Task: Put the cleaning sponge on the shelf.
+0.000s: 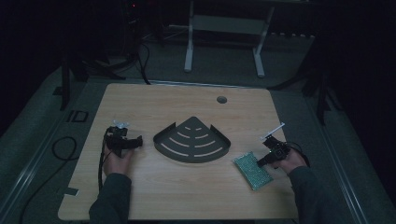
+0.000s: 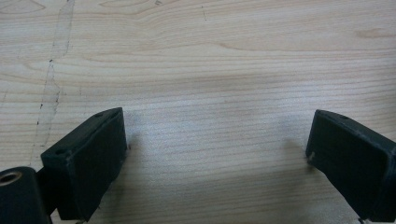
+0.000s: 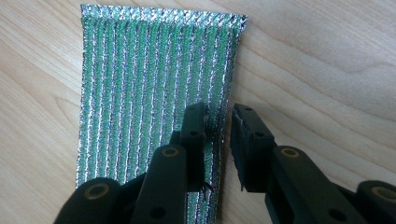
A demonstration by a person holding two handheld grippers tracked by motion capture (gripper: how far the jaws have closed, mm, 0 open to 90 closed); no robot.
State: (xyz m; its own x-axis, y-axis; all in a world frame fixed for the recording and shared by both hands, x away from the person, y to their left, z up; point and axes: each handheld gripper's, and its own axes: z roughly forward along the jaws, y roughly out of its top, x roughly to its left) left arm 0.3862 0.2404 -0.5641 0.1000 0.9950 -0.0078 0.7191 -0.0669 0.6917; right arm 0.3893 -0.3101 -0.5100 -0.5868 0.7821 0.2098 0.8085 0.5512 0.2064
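Right tool point(image 3: 218, 140) seemingly astride green scouring pad's point(image 3: 154, 93) edge

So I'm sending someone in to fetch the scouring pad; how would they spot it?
On the wooden table, look right of the dark quarter-round slotted tray at the centre. The scouring pad lies flat by the right gripper: a small rectangle, the one glittery green-and-silver thing there.

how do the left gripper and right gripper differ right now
The left gripper is spread wide over bare wood; the right gripper is nearly closed, a narrow gap left. The left gripper has nothing between its fingers; the right gripper straddles the edge of the green sponge cloth. Both are black, low over the table.
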